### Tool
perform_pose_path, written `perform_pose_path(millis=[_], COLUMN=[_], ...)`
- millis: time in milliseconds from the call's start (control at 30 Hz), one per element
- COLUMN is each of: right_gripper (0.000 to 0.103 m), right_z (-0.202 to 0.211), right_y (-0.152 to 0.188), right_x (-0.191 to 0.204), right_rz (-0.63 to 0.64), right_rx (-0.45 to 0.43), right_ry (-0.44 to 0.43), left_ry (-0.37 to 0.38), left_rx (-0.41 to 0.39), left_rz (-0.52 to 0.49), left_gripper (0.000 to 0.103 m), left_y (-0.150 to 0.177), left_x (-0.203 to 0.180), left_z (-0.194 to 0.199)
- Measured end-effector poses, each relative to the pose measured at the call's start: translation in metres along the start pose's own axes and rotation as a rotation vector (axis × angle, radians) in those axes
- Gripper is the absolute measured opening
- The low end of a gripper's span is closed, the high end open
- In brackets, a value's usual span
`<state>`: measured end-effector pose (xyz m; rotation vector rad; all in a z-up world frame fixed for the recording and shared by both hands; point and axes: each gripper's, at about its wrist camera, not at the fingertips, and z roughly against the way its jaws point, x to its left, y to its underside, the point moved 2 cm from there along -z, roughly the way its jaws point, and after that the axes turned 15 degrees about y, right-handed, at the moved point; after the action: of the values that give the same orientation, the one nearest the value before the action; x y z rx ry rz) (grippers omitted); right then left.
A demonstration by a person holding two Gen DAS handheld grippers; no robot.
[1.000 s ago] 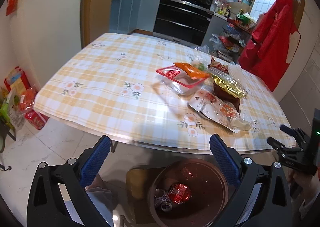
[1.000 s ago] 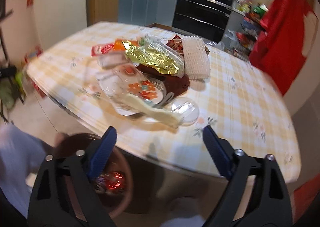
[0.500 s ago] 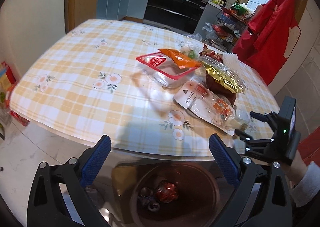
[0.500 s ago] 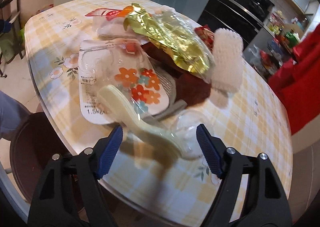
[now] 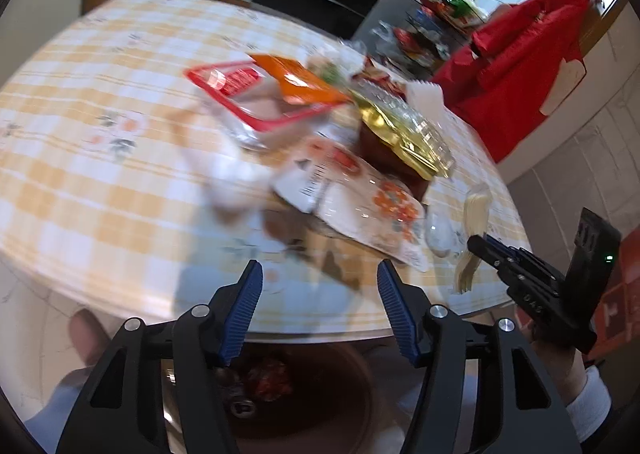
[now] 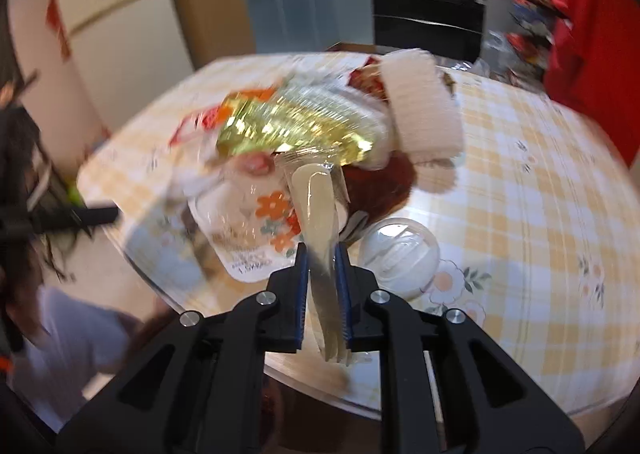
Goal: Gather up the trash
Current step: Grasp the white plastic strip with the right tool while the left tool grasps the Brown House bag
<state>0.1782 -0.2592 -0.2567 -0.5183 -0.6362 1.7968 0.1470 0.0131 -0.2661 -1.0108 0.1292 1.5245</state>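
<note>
Yellow-white checked tablecloth [image 5: 100, 158], floral; gold wrapper [image 6: 296, 126]; red-rimmed tray [image 5: 256, 102]; brown bin [image 5: 320, 406].

checked tablecloth [image 5: 120, 158] – red garment [image 5: 524, 66] hanging right – black oven [image 6: 428, 10] behind

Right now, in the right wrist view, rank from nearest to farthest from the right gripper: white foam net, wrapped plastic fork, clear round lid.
1. Wrapped plastic fork, clamped between the right gripper's pads.
2. Clear round lid, just right of it.
3. White foam net, farther back, upper right.
</note>
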Motion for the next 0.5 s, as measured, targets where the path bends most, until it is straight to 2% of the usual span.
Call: perform_pose_path(millis=[100,233,367,500], right_gripper=[0.017,0.017,0.017,0.017], right_z=[0.008,0.014,0.016,0.017], right_y=[0.002,0.007,0.011,0.014], right_x=[-0.012,-0.028,-0.038,-0.045], right_rz=[-0.074,-0.144,-0.175,-0.189], right_rx=[-0.008,0.001,0.002,0.005], right_ry=[0.011,0.05,0.06,0.061], left_ry=[0.03,0.08,0.057,-0.011], left_rx=[0.022,0.018,0.008,0.004], left_rz=[0.05,0.178,0.252,0.276], left_gripper=[0.058,0.058,0.079,0.082], left_y=[-0.003,-0.011,-0.016,-0.021], left_x=[0.002,0.008,0.003,-0.002], left_z=[-0.021,-0.048,-0.066,-0.085])
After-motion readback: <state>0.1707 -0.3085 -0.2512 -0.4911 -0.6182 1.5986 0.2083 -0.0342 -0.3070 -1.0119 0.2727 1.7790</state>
